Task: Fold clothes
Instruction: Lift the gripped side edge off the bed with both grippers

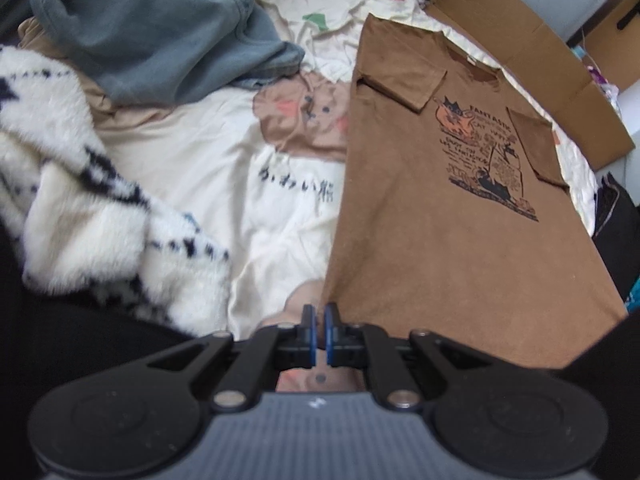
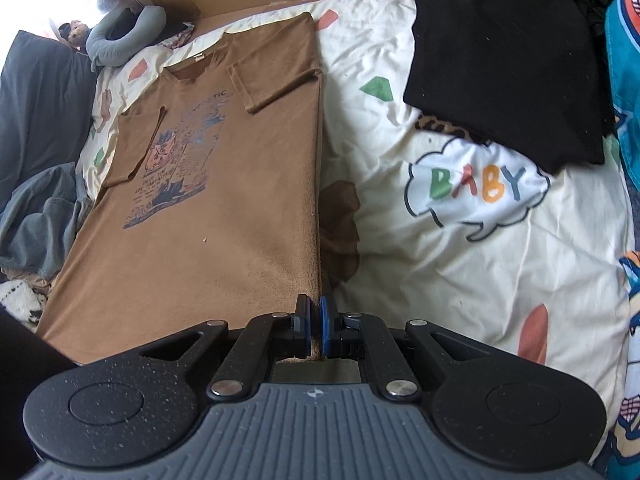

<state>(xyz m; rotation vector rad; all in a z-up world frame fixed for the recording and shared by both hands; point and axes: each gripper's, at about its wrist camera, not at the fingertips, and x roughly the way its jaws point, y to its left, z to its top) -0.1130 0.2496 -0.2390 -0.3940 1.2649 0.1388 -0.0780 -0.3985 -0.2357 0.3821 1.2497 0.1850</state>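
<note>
Closest to my right camera, the right gripper [image 2: 314, 330] has its fingers pinching the bottom right corner of the brown T-shirt [image 2: 224, 216], tan fabric caught between the blue pads. My left gripper [image 1: 319, 334] has its fingers pressed together at the shirt's bottom left corner; I cannot see cloth between them, only the hem edge just beside the tips. Both sleeves are folded in over the printed chest, and the shirt stretches away from me across the cream bedsheet [image 2: 460, 280]. To its right lies a folded black garment [image 2: 508, 60], partly covering a "BABY" cloud print. To its left I see a grey-blue garment [image 1: 160, 28] and a white fluffy blanket [image 1: 100, 220]. Flattened cardboard [image 1: 532, 48] lies beyond the collar.
</note>
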